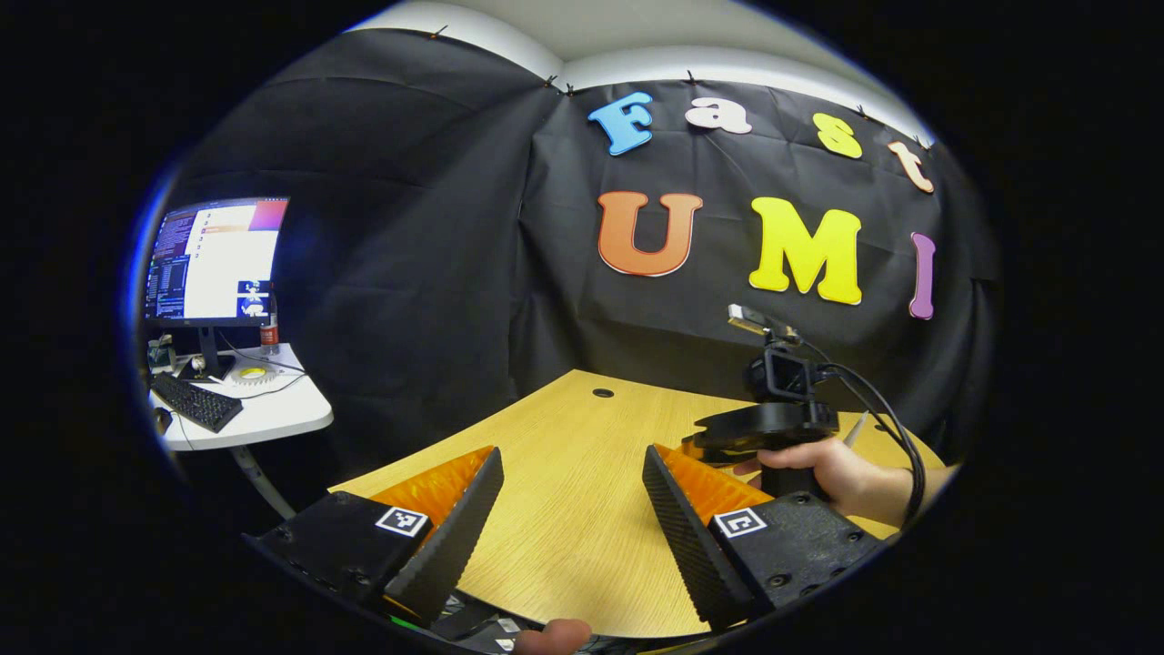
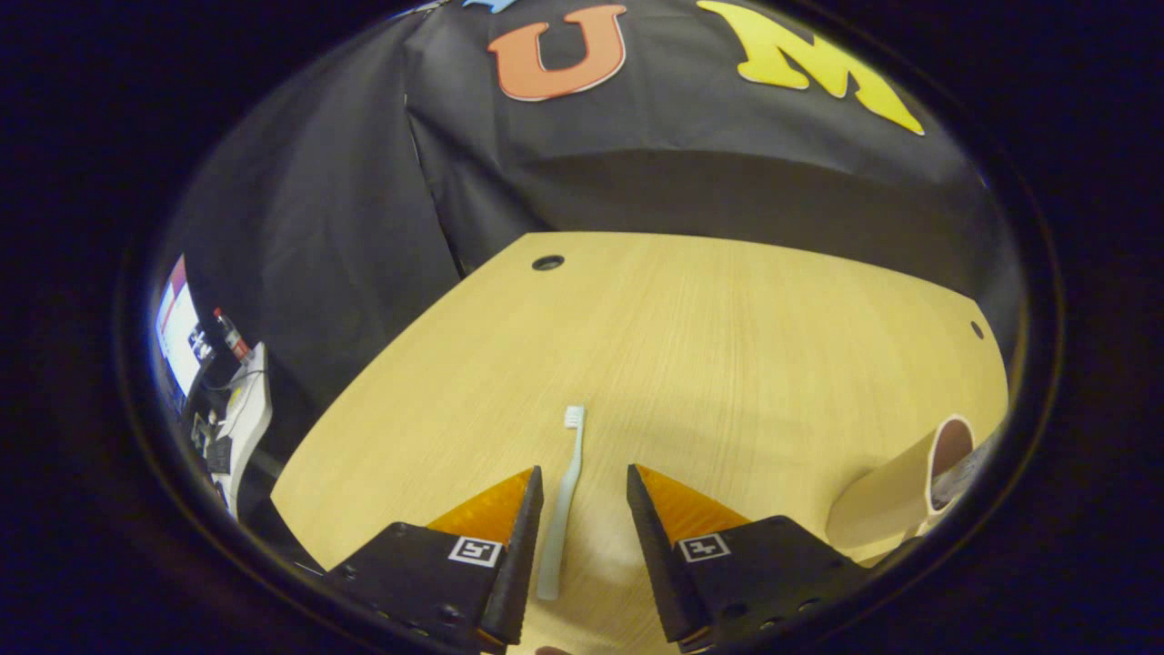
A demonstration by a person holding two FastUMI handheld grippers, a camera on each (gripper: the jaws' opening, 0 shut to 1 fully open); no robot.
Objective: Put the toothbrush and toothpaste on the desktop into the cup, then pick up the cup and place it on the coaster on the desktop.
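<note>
Here the toothbrush (image 2: 562,498) serves as the landmark: a slim, pale plastic stick lying flat on the wood-grain table (image 2: 727,346), its bristled head pointing away toward the black cloth wall. Far to its left, off the table's edge, a small white side desk (image 2: 244,414) carries a monitor (image 2: 177,329) and a bottle (image 2: 229,335). Closer in, the right gripper (image 2: 582,496) hangs low over the toothbrush with its fingers spread, one on each side of the handle, the left one just beside it and the right one a little farther off; neither presses on it. Set astride the handle like that, the wedge-shaped fingers look lined up to close across its narrow width, which is the sensible way to take such a thin, smooth, rounded thing off a flat top. To the right of the toothbrush, near the table's edge, stands the cup (image 2: 896,491), a smooth beige cylinder with a darker inside, its mouth open to receive the brush. In the left gripper view the left gripper (image 1: 571,496) waits over bare table, its ribbed fingers wide apart and holding nothing, while a hand (image 1: 841,473) grips the other tool's dark handle beyond it.
</note>
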